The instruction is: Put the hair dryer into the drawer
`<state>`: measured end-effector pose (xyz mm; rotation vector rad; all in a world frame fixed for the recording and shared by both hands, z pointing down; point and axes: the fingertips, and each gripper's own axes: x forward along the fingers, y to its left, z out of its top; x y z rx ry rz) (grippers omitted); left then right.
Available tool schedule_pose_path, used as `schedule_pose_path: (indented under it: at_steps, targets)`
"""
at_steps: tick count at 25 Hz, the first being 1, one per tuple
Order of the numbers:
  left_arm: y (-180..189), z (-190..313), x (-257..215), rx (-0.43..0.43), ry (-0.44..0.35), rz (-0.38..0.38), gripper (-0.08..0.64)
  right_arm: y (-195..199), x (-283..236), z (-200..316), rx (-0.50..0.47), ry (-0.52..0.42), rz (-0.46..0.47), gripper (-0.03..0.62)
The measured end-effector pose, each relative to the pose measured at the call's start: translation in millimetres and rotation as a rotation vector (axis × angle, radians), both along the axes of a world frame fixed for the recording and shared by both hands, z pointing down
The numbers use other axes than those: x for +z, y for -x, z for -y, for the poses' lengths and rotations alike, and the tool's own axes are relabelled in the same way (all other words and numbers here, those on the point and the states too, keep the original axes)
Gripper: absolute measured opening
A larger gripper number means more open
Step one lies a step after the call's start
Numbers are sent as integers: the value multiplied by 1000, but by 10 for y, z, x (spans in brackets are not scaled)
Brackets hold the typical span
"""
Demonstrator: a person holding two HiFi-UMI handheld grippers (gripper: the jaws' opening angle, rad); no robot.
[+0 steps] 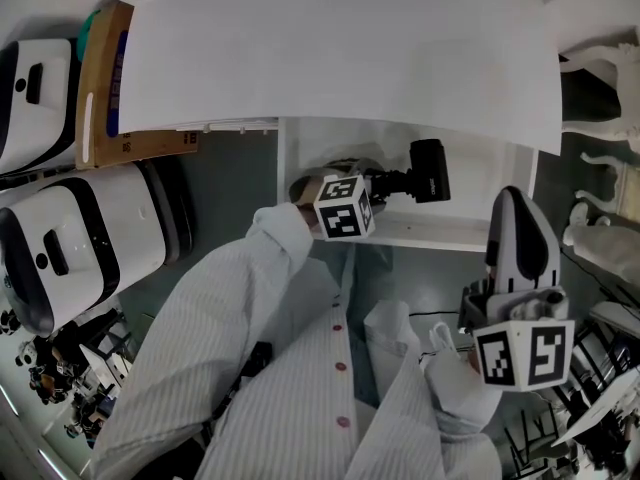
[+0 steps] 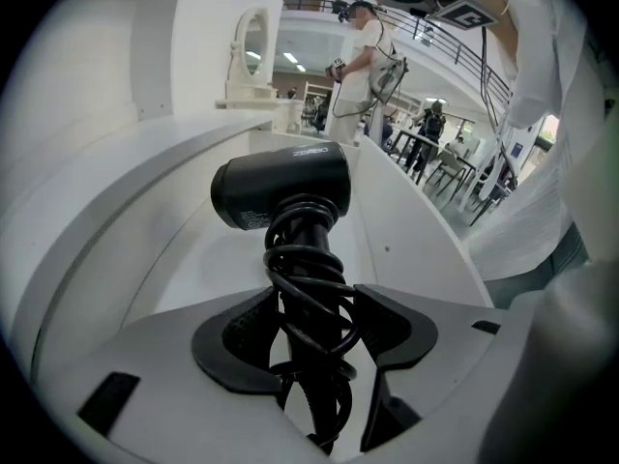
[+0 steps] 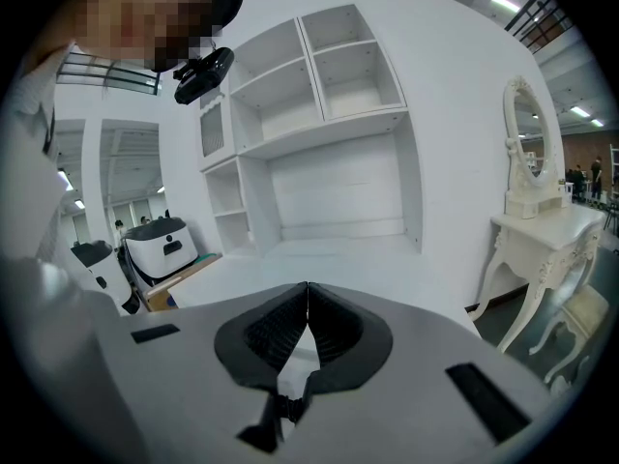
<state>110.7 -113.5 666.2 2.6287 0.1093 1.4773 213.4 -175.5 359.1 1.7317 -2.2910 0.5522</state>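
Note:
A black hair dryer (image 1: 428, 171) hangs over the open white drawer (image 1: 440, 233) under the white table top. My left gripper (image 1: 385, 183) is shut on its handle, with the cord wound round it. In the left gripper view the hair dryer (image 2: 282, 189) points head-first down into the drawer (image 2: 126, 230), and both pads of the left gripper (image 2: 311, 329) press on the corded handle. My right gripper (image 1: 515, 208) hovers to the right of the drawer, shut and empty. Its pads (image 3: 290, 322) meet with nothing between them.
The white table top (image 1: 340, 48) overhangs the drawer. White wheeled machines (image 1: 60, 248) and a cardboard box (image 1: 110, 88) stand at the left. In the right gripper view a white shelf unit (image 3: 319, 114) and a dressing table with a mirror (image 3: 542, 220) show. People stand in the background.

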Motion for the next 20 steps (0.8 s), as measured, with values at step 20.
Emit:
schedule_pose_path:
  at_steps: [20]
  targets:
    - [52,57,408,67,-71,116,250,12,192,149,-8,32,37,11]
